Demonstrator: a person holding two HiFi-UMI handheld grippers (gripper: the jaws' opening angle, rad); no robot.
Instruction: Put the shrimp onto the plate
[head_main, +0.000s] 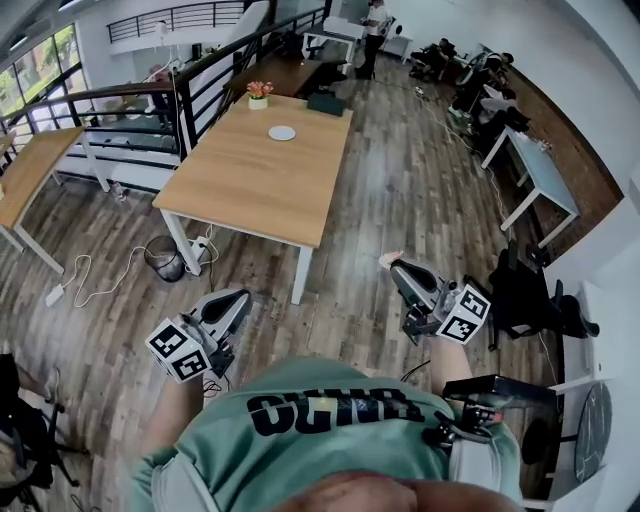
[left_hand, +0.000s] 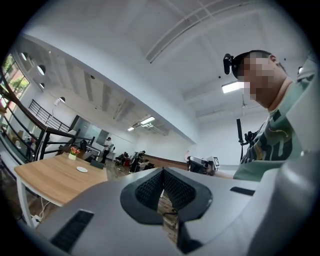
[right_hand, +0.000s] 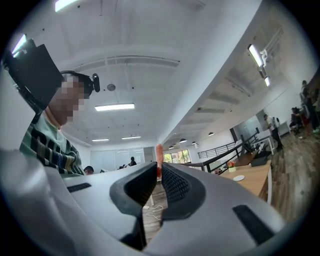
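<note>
The right tongs (right_hand: 159, 169) pinch what looks like the shrimp (right_hand: 159, 151); the left tongs (left_hand: 163, 174) are together, empty; next, carry it to the far plate (head_main: 282, 132).

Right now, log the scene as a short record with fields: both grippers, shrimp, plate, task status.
right gripper: shut on the shrimp, held over the wooden floor, away from the table
left gripper: jaws together, nothing between them
shrimp: orange-pink, tip sticking out past the right gripper's jaws
plate: white, on the far part of the table, near a flower pot
task status: shrimp not yet on the plate
</note>
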